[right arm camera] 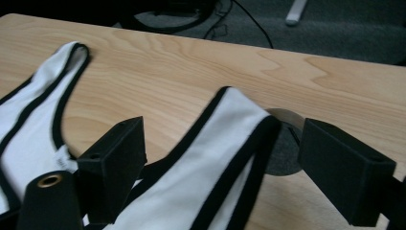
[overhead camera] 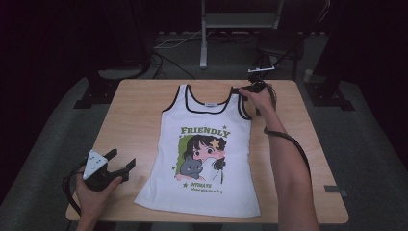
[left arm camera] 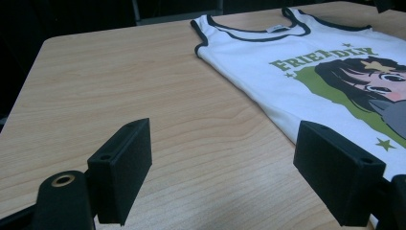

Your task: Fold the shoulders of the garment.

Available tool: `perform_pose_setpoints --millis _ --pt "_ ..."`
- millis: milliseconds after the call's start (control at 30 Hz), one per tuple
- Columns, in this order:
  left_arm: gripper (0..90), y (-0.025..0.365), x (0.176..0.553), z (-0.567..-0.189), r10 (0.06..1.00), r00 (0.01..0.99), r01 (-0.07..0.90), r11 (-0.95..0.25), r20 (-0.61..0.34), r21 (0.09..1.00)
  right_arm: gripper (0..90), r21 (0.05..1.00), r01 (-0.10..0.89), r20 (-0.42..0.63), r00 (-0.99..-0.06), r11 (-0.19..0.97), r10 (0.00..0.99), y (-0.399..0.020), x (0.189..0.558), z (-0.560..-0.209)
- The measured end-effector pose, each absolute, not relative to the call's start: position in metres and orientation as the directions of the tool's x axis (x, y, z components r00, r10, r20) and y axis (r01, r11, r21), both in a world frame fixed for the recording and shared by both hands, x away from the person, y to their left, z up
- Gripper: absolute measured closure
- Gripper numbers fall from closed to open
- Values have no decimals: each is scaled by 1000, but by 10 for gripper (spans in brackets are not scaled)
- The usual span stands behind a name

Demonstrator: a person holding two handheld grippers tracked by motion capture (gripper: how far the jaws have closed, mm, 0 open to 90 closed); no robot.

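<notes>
A white tank top point(overhead camera: 204, 144) with black trim and a cartoon print reading FRIENDLY lies flat on the wooden table point(overhead camera: 139, 110), neck toward the far edge. My right gripper point(overhead camera: 239, 90) is at its far right shoulder strap point(right arm camera: 225, 139). In the right gripper view the jaws stand wide on either side of that strap and the pads do not press on it. My left gripper point(overhead camera: 121, 160) hovers over bare wood near the front left, beside the top's hem, open with nothing between its fingers. In the left gripper view the tank top point(left arm camera: 311, 62) lies ahead and to the right.
A round grey cap point(right arm camera: 282, 153) is set into the table just beyond the strap. Behind the table are a metal stand point(overhead camera: 204, 43) and cables on the floor. A small grey tab point(overhead camera: 335, 190) lies near the front right edge.
</notes>
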State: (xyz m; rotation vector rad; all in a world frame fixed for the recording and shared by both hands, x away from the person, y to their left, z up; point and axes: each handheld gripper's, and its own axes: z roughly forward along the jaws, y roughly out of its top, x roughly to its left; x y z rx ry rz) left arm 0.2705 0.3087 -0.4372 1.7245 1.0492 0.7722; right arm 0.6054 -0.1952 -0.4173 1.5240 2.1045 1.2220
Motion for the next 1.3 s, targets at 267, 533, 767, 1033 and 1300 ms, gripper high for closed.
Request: perform_pose_setpoints --millis 267,533,767,1033,1300 --pt "205 308 271 -437 900 435 306 -192 43 932 241 723 688 301 -385 55 872 -198 615 -428" --pt "205 307 270 -437 898 437 306 -205 54 930 327 699 715 350 -355 10 867 -202 623 -440" --pt "205 307 270 -437 898 435 298 -207 60 932 416 686 727 394 -337 -29 855 -204 626 -446" --pt "205 306 269 -437 898 436 296 -204 58 933 669 686 726 402 -313 -56 860 -207 625 -451" --pt "205 307 269 -437 898 436 292 -204 60 934 827 722 692 350 -367 2 862 -201 620 -445"
